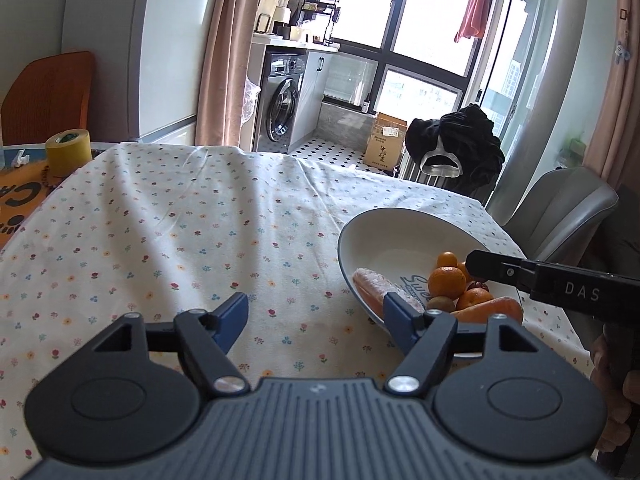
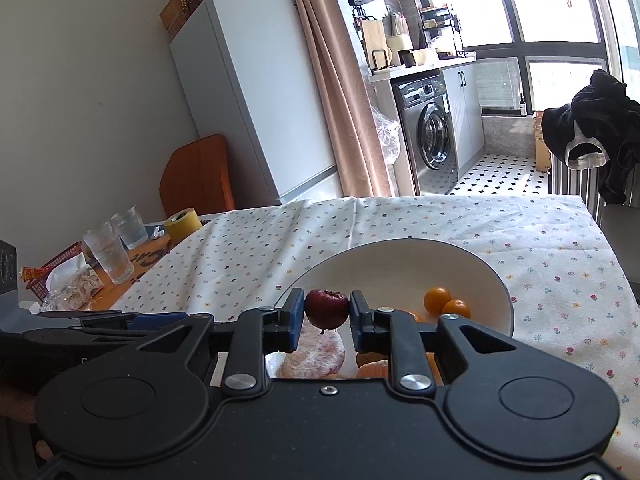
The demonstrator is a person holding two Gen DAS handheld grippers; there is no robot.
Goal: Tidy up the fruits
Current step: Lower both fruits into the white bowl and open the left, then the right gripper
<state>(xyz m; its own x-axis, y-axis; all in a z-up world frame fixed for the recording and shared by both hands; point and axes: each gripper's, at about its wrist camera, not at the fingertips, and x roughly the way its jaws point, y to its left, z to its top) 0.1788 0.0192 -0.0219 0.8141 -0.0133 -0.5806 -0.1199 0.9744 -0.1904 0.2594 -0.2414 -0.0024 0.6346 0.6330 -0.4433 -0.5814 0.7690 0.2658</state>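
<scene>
A white bowl (image 1: 384, 236) stands on the floral tablecloth and holds several oranges (image 1: 447, 282), a carrot (image 1: 490, 309), a kiwi (image 1: 440, 304) and a pink wrapped item (image 1: 372, 282). My left gripper (image 1: 316, 322) is open and empty, low over the cloth just left of the bowl. My right gripper (image 2: 326, 314) is shut on a small dark red fruit (image 2: 327, 308) and holds it above the bowl (image 2: 400, 260), over the wrapped item (image 2: 320, 354). The right gripper also shows in the left wrist view (image 1: 480, 266), over the oranges.
A yellow tape roll (image 1: 68, 150) sits at the table's far left edge. Two clear cups (image 2: 116, 240) and a red basket with wrappers (image 2: 60, 272) stand on the bare wood to the left. A grey chair (image 1: 560, 208) is behind the bowl.
</scene>
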